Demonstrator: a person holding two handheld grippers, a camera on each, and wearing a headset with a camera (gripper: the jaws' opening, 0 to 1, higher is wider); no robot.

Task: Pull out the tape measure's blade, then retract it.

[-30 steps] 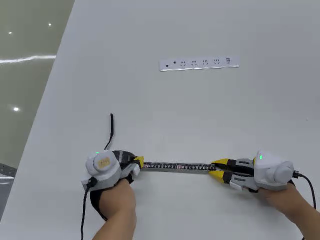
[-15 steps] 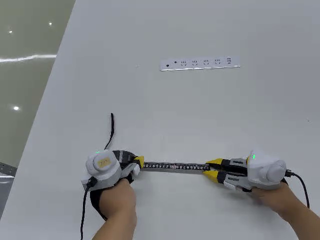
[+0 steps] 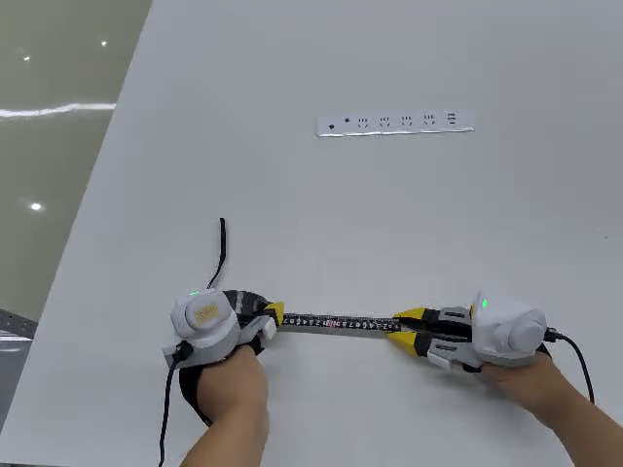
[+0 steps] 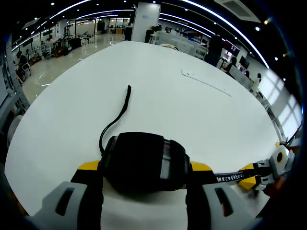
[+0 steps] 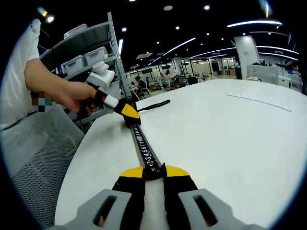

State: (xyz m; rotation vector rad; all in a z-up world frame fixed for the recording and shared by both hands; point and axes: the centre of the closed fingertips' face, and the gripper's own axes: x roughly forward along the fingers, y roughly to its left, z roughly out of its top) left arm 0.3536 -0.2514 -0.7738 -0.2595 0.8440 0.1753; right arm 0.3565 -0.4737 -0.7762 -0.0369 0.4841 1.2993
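Left gripper (image 3: 267, 318) and right gripper (image 3: 405, 330) sit low on the white bench (image 3: 389, 224), with a power strip (image 3: 394, 124) well beyond them. The left one clamps the black tape measure (image 4: 144, 160). The right one pinches the blade (image 3: 336, 322), which is stretched flat between them. A thin strap (image 3: 222, 248) trails behind.

- Case (image 4: 144, 160), clamped in the left gripper (image 3: 263, 316): black, matt, rubbery-looking, with a smoother grey band.
- Blade (image 5: 145, 152), pinched by the right gripper (image 5: 154, 171): thin, dark, faintly shiny, with white printed marks.
- Strap (image 4: 121, 109), beyond the left gripper: black matt cord.
- Gripper jaws: smooth yellow plastic tips, with smooth white and grey plastic bodies.
- Table (image 3: 389, 224), under both grippers: white, smooth, matt.
- Power strip (image 3: 394, 124), well ahead of the grippers: white glossy plastic.
- Floor (image 3: 49, 146), left of the left gripper: polished, mirroring lights.
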